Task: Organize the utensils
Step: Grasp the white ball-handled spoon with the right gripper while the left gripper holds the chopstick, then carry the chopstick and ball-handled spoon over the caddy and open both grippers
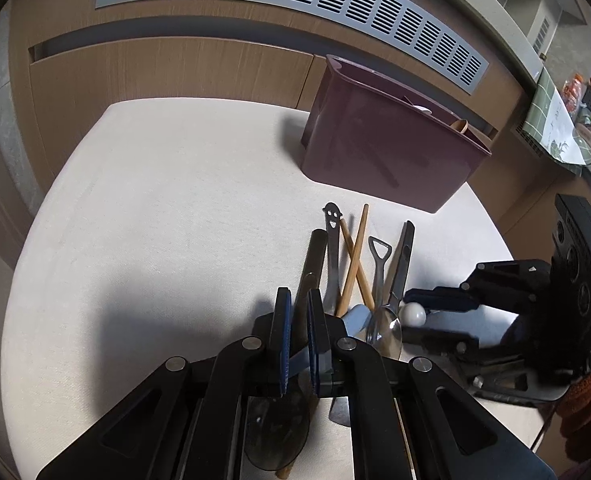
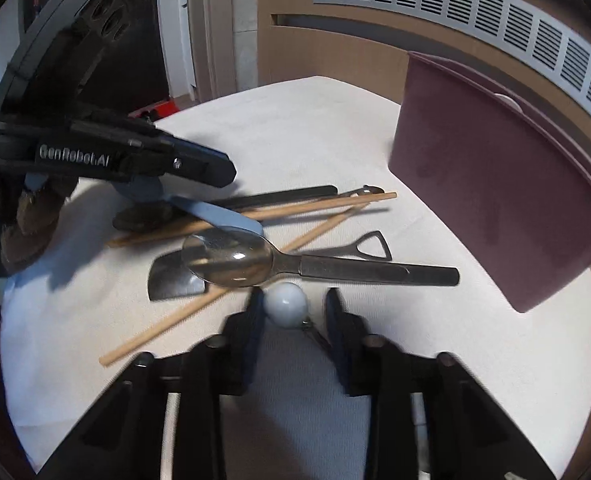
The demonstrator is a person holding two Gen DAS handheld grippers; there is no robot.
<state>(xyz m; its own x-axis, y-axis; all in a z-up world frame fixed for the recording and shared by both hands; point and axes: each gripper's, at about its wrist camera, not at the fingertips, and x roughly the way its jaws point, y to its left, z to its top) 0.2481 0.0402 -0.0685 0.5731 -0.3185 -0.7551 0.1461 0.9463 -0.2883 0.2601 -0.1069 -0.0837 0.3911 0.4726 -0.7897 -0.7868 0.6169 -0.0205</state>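
From the left wrist, the left claw (image 1: pixel 298 334) pinches a pale blue utensil handle (image 1: pixel 356 317) above the utensil pile on the table (image 1: pixel 155 200), near the maroon holder (image 1: pixel 383 152). From the right wrist, the right claw (image 2: pixel 295 322) stands spread around a white ball-ended utensil (image 2: pixel 286 304), not pressing it.

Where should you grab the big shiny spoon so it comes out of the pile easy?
Probably grip the shiny spoon by its dark handle, coming down from above, one finger either side. The handle lies flat and mostly bare, while the bowl rests on a chopstick and spatula blade.
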